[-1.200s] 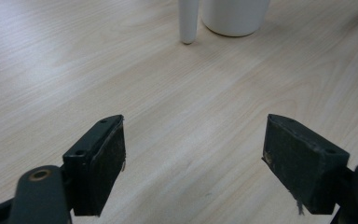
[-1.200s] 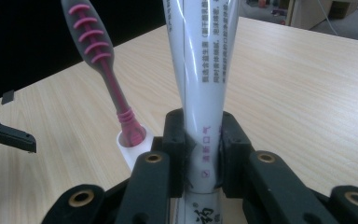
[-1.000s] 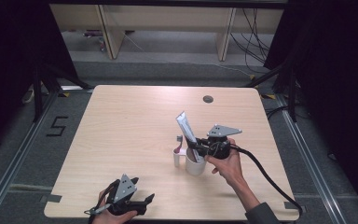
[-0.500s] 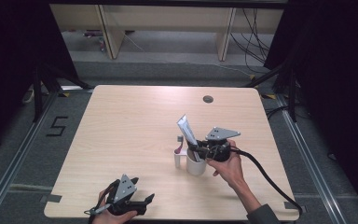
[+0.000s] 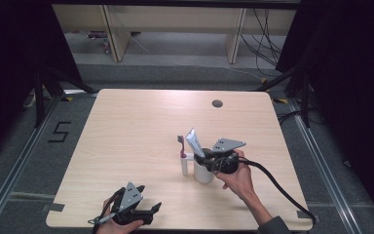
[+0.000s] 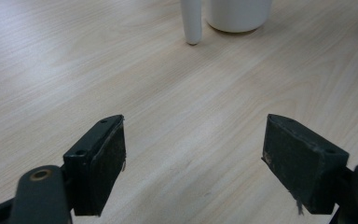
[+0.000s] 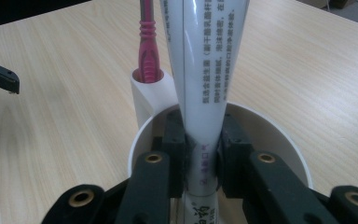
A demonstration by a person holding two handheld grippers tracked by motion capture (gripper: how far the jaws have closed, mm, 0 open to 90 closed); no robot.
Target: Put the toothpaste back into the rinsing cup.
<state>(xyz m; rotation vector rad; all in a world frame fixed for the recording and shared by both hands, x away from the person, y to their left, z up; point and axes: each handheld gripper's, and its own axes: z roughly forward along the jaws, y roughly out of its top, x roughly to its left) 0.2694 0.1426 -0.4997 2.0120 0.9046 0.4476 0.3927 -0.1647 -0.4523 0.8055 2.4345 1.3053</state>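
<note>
Centrally, the right hand-held gripper (image 7: 200, 158) is clamped on a white tube (image 7: 205, 70), its jaws inside a white cup (image 5: 203, 171) on the worktop (image 5: 136, 126). Beside the tube, a pink toothbrush (image 7: 145, 42) stands in the cup's side holder. Nearer the front edge, the left hand-held gripper (image 6: 193, 163) rests with jaws apart.

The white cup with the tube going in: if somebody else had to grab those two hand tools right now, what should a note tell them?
Right gripper: shut on the toothpaste tube, jaws down inside the white cup rim, tube upright.
Left gripper: open, holding nothing, low over the table at the near edge.
Pink toothbrush: stands in the cup's side holder.
Done: toothbrush is in its holder; tube is lowered into the cup.
Left: probably release the tube, lift the right gripper out and check that the tube rests against the rim.
</note>
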